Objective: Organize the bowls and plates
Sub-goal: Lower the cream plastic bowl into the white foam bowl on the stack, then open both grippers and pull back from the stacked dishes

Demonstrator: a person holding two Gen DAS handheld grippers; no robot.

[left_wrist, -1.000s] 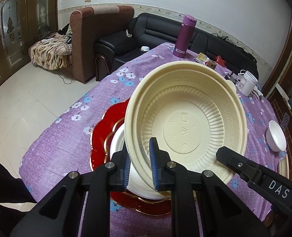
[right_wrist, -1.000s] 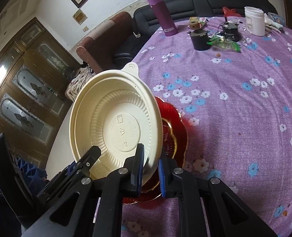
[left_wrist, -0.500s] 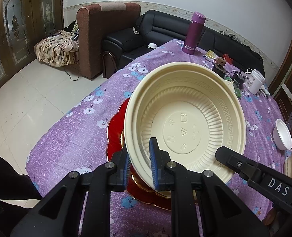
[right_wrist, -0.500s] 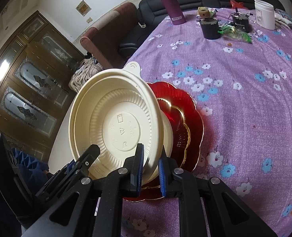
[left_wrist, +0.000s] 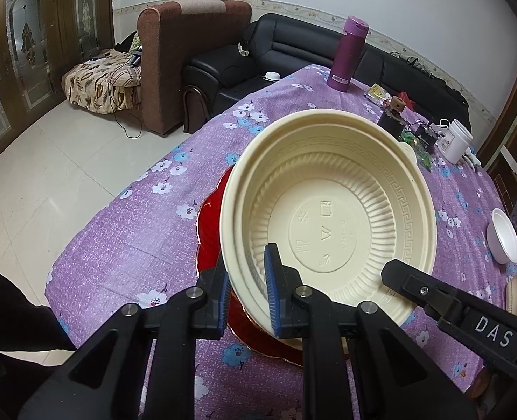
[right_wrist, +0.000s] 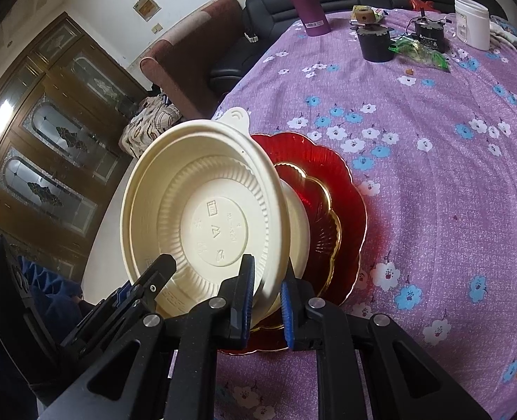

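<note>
Both grippers grasp one cream bowl (left_wrist: 328,217) by its rim. The left gripper (left_wrist: 247,290) clamps the near rim with one blue pad inside the bowl and the other outside it. The right gripper (right_wrist: 266,295) clamps the rim the same way, and in the left view its black finger reaches over the bowl's near right edge. The bowl is tilted, its inside facing both cameras, with a small tab on its far rim.

The bowl sits just above a red plate (right_wrist: 342,210) that lies on the purple flowered tablecloth (right_wrist: 433,161). A smaller red plate with a gold edge lies inside the red plate, with a white dish (right_wrist: 298,220) between it and the bowl. Whether the bowl touches the dish I cannot tell.

Well beyond the red plate stand a purple flask (left_wrist: 347,54), a black pot (right_wrist: 375,43) and a white jar (right_wrist: 472,22). Far right of the red plate lies a small white bowl (left_wrist: 503,239).
</note>
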